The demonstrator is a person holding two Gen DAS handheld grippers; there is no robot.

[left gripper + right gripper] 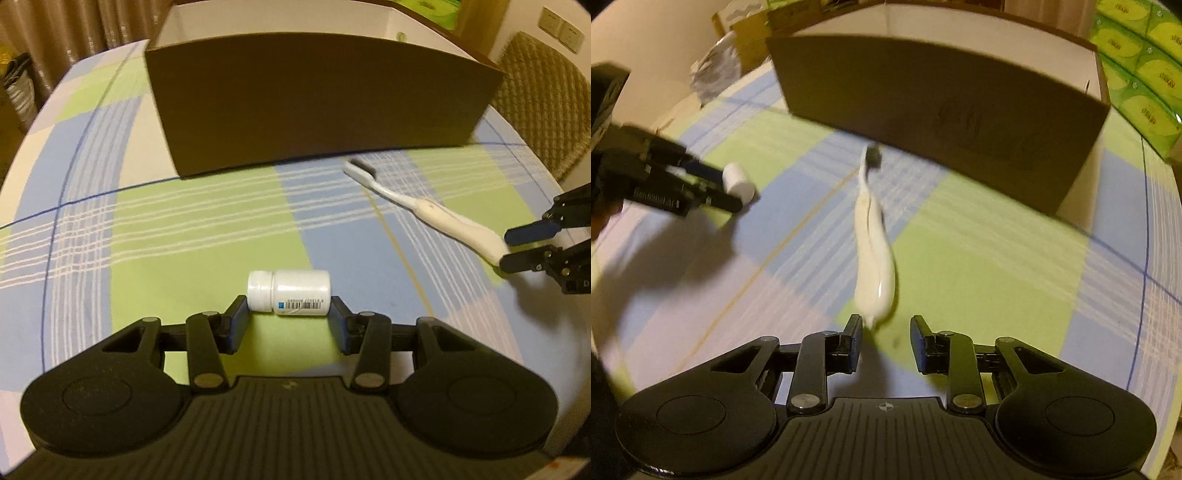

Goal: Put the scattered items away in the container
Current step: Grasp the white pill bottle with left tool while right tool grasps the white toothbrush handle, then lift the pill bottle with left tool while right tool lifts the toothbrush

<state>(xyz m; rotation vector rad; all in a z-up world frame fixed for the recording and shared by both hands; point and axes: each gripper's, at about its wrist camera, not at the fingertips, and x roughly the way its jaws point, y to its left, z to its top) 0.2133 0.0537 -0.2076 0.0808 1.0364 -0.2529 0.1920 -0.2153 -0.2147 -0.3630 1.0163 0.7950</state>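
Nearest the left claw (290, 326), a small white plastic bottle (289, 292) lies on its side on the surface (207, 236), cap to the left, a barcode label on its smooth round body. The claw is spread about as wide as the bottle is long, one blue pad beside each end; whether the pads touch is not clear.

The right claw (886, 341) is partly open, its pads either side of the thick rounded end of a white toothbrush (873, 254). The left pad is just beside the handle tip and the right pad stands apart. The brush lies flat, tapering away to a narrow neck and dark bristle head (873, 155) near the box.

The cloth is a soft plaid of green, blue and pale squares with thin white lines.

Farthest, a brown cardboard box (317, 107) stands open-topped, its plain wall facing the claws, pale inside. Bare cloth lies between the two items and between them and the box.
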